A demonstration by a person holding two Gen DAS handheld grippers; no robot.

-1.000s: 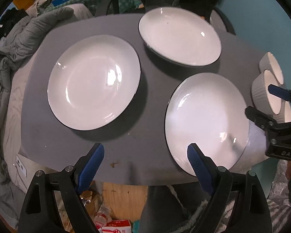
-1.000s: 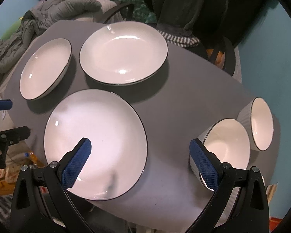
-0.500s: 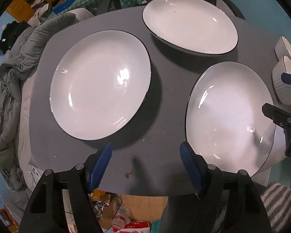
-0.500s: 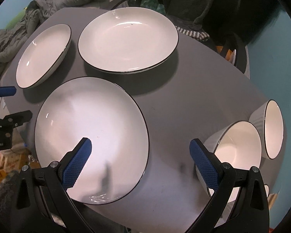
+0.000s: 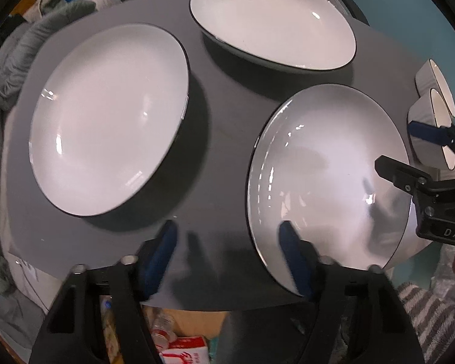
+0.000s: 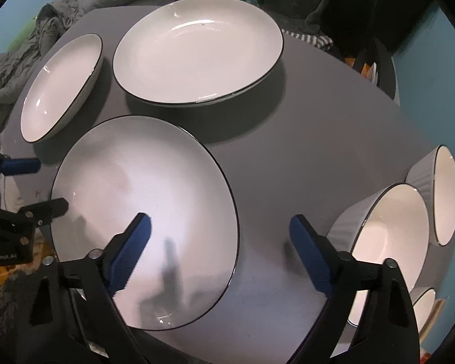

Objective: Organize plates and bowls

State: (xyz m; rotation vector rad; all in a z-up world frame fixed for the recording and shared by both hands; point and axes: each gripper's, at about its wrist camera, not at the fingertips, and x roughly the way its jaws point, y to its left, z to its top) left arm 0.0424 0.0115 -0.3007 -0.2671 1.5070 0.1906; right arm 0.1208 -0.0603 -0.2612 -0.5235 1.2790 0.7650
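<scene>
I have both grippers pointed down over the near edge of the grey worktop. Three white plates with thin dark rims lie on it, none touching another: the near plate overhangs the near edge, the left plate sits toward the left edge, and the far plate lies toward the far edge.

My left gripper has its jaws apart and they have just been closing. Its right blue pad sits over the near plate's left rim, its left pad over bare worktop, so the rim lies between them. I cannot see the pads pressing on it.

My right gripper also stands released, and its jaws have just been closing a little. Its left pad hangs over the near plate's face and its right pad over the bare worktop beyond the plate's right rim, with the rim between them and no contact that I can see.

White ribbed bowls stand close together at the right edge of the worktop. A grey padded jacket lies heaped past the far left corner.
</scene>
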